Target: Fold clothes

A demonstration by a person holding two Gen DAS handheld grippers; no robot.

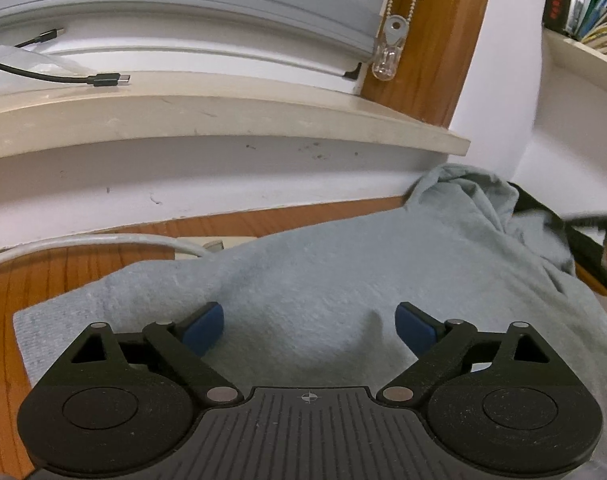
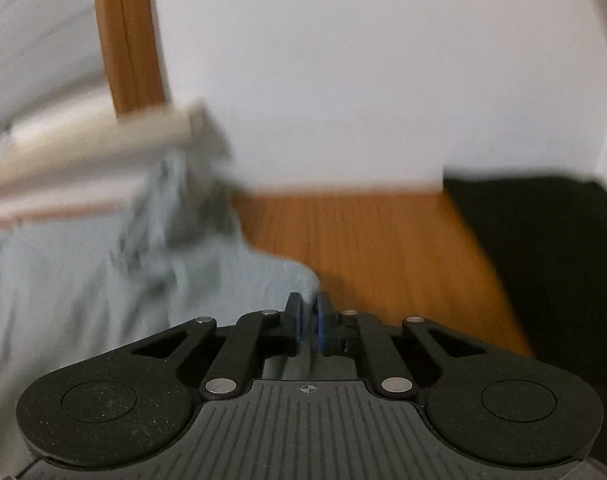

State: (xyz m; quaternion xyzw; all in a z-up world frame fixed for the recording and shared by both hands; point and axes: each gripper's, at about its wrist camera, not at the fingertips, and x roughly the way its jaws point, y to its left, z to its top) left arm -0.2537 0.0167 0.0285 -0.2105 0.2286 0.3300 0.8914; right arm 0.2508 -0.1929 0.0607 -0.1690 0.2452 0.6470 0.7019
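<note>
A light grey-blue garment (image 1: 343,272) lies spread on the wooden table (image 1: 43,280) in the left wrist view. My left gripper (image 1: 309,326) is open, its blue pads (image 1: 205,328) resting on or just above the cloth, nothing between them. In the right wrist view, blurred by motion, my right gripper (image 2: 308,320) is shut on an edge of the same garment (image 2: 103,272), with cloth pinched between its pads. The right gripper also shows at the far right of the left wrist view (image 1: 583,232), at the garment's bunched end.
A beige window sill (image 1: 223,116) with a black USB cable (image 1: 103,79) runs along the wall behind the table. A white cable (image 1: 103,240) lies at the table's back edge. A dark cloth (image 2: 543,260) lies on the table (image 2: 383,248) at the right. Shelves with books (image 1: 591,0) stand at the top right.
</note>
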